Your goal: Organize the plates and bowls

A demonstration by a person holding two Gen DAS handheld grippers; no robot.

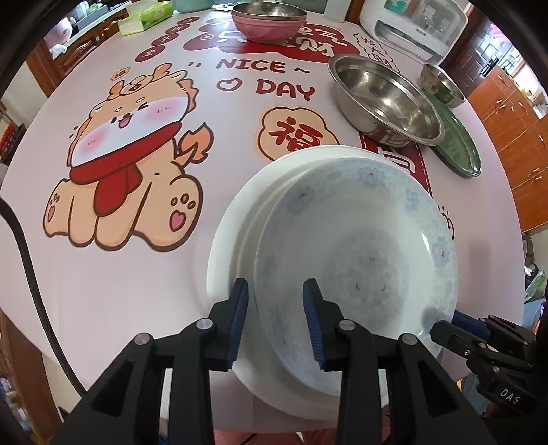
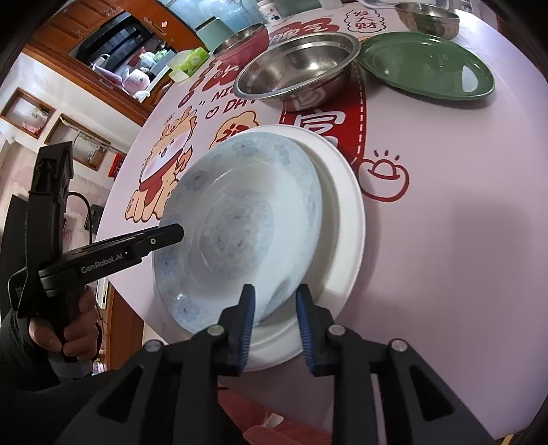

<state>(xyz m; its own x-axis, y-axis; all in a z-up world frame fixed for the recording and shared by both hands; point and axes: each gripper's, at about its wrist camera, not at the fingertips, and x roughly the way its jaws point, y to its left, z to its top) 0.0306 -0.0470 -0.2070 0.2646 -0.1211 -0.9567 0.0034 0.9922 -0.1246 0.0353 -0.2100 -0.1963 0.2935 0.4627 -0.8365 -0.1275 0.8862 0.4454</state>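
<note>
Wooden cabinets stand behind the round worktop (image 1: 102, 291), which has a pale pink cover printed with a cartoon dragon and the words "NICE DAY" (image 1: 263, 77). Near the front edge of the worktop, a blue-flowered shallow porcelain bowl (image 1: 356, 246) sits off-centre on a plain white round plate (image 1: 233, 239). The plate's near rim reaches the edge.

The left tongs (image 1: 275, 321) are parted on both sides of the bowl's rim, and the blue pads do not press it. The right tongs (image 2: 275, 325) are also parted over the opposite rim, without grip. Their side reads "GenRobot.AI" on the left and "DAS" on the right.

Further back are a large steel basin (image 1: 383, 99), a flat green plate (image 2: 428, 65), a small steel bowl (image 1: 441, 84) and a pink bowl with steel lining (image 1: 269, 24). To the left, the worktop lies free.
</note>
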